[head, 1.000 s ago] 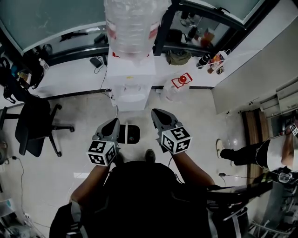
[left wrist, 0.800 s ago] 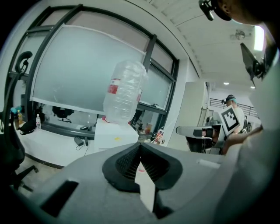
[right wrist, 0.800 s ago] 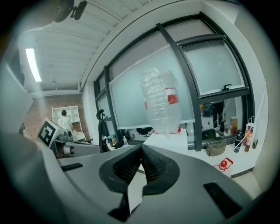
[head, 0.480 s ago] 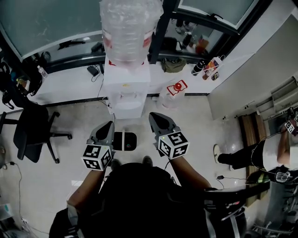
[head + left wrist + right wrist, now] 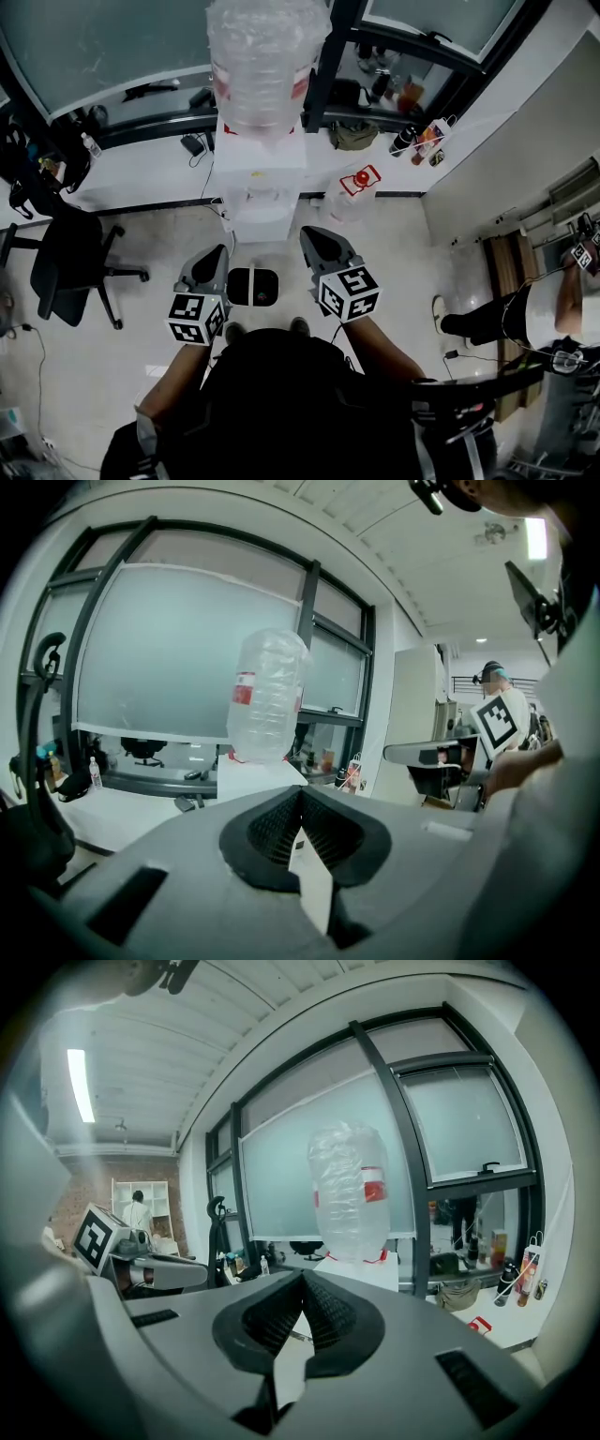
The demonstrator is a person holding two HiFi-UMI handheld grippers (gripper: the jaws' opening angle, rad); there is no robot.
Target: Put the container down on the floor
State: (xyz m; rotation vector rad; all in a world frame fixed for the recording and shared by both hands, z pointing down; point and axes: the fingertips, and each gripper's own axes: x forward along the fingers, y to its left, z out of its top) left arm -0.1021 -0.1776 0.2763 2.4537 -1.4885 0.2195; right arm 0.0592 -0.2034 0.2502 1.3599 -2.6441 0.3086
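Both grippers are fully closed and empty: the left gripper (image 5: 300,794) has its ribbed pads pressed together with nothing between them, and the right gripper (image 5: 302,1277) has its tips meeting in the same way. They are held side by side, pointing roughly level, and touch nothing. The clear water container (image 5: 258,56) stands ahead of them, apart from both. It sits upside down on the white dispenser (image 5: 258,183), with its long axis upright, neck down and base up. A dark rounded object (image 5: 253,286) lies on the floor (image 5: 150,234) between the grippers.
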